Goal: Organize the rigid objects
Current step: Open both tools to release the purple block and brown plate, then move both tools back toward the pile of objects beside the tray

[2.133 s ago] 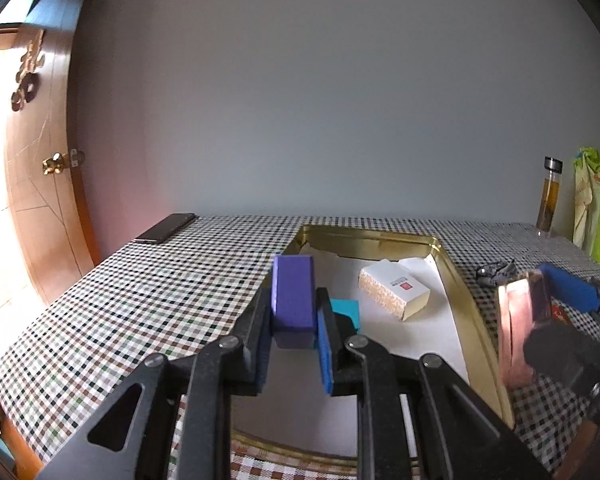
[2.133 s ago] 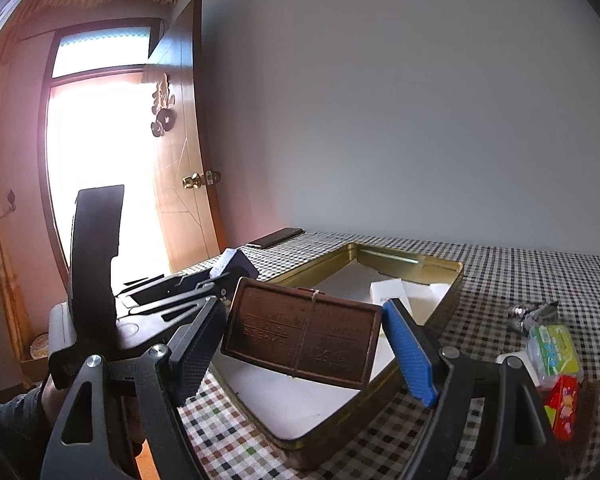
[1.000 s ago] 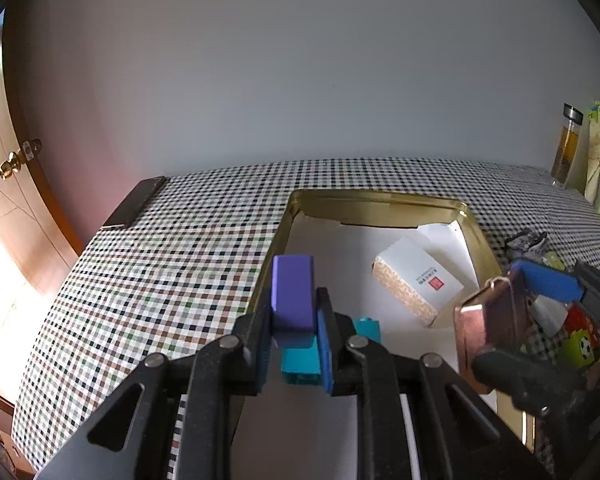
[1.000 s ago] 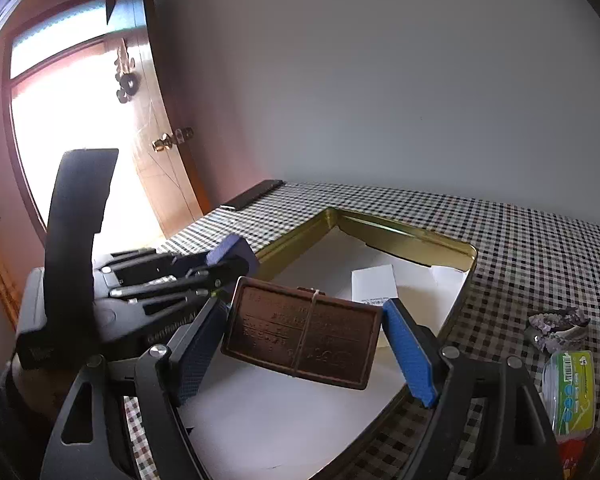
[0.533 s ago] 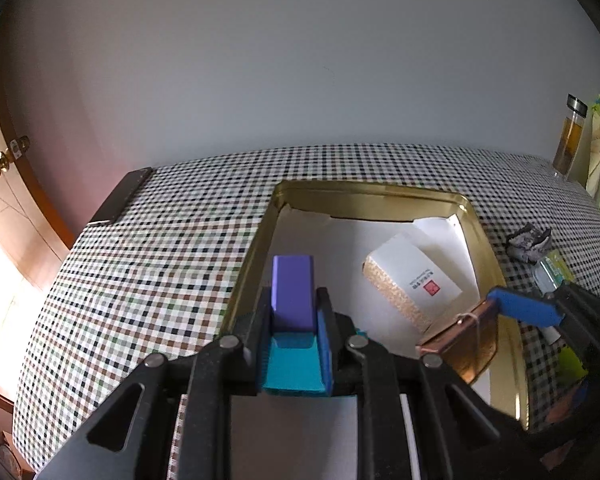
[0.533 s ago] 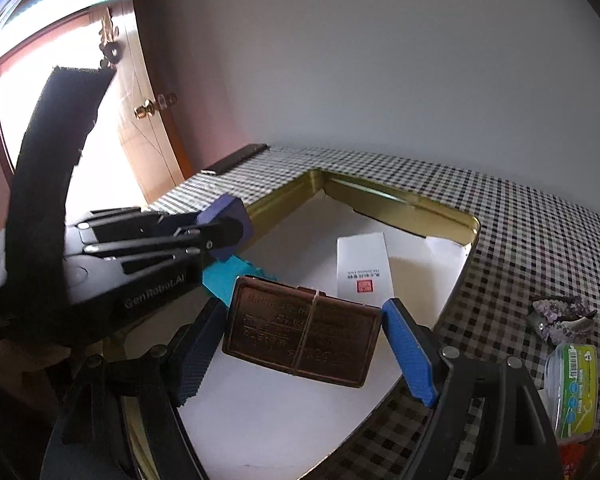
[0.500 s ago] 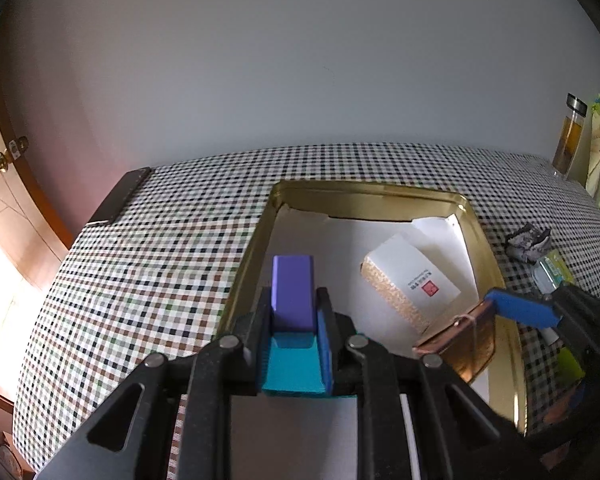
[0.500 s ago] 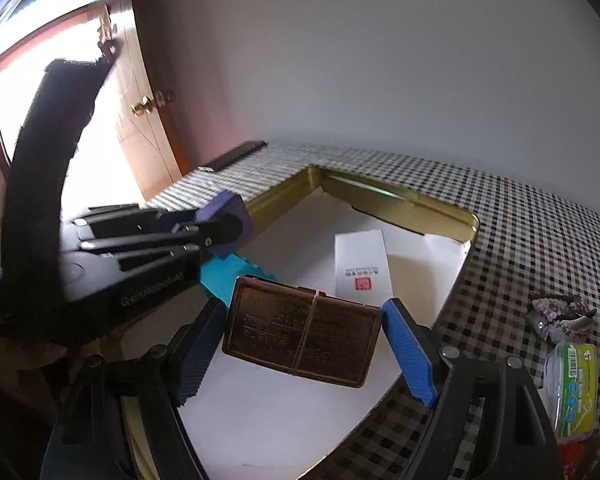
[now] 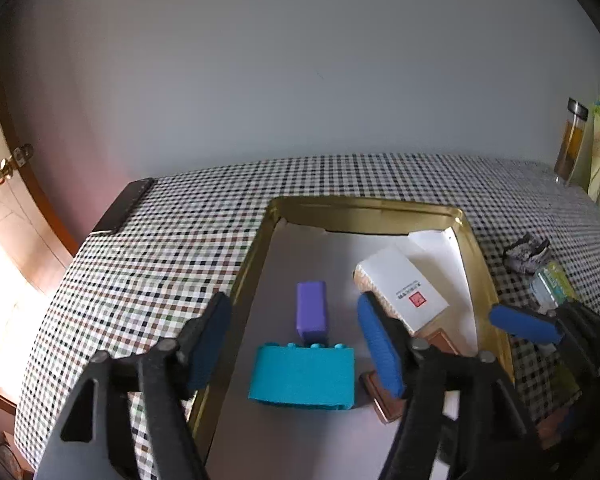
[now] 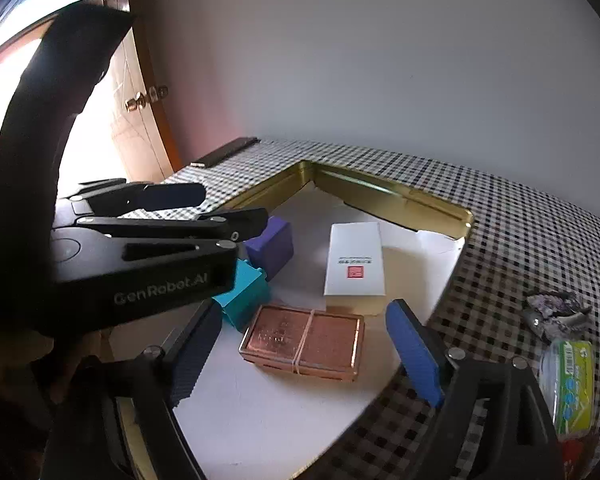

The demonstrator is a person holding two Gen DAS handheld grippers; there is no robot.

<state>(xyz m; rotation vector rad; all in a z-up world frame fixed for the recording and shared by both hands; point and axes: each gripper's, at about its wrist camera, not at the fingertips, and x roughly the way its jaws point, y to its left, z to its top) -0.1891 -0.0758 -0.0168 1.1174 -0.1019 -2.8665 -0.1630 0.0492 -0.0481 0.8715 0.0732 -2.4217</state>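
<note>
A gold tin tray [image 9: 364, 210] [image 10: 384, 194] lined with white paper lies on the checked table. In it lie a purple block [image 9: 311, 311] [image 10: 270, 243], a teal brick [image 9: 303, 376] [image 10: 244, 294], a white-topped box [image 9: 404, 286] [image 10: 354, 258] and a copper-brown flat case with a band [image 10: 304, 340] [image 9: 384, 400]. My left gripper [image 9: 296, 338] is open above the purple block and teal brick. My right gripper [image 10: 304, 344] is open with the copper case lying flat between its fingers.
A black phone [image 9: 124, 206] [image 10: 226, 151] lies at the table's far left edge. A crumpled wrapper [image 10: 556, 314] [image 9: 526, 254] and a green packet [image 10: 570, 384] lie right of the tray. A bottle [image 9: 571, 142] stands at the far right. A wooden door [image 10: 140, 120] is on the left.
Both grippers have opened. The purple block left my left gripper and now rests in the tray behind the teal brick. The copper case left my right gripper and lies flat in the tray.
</note>
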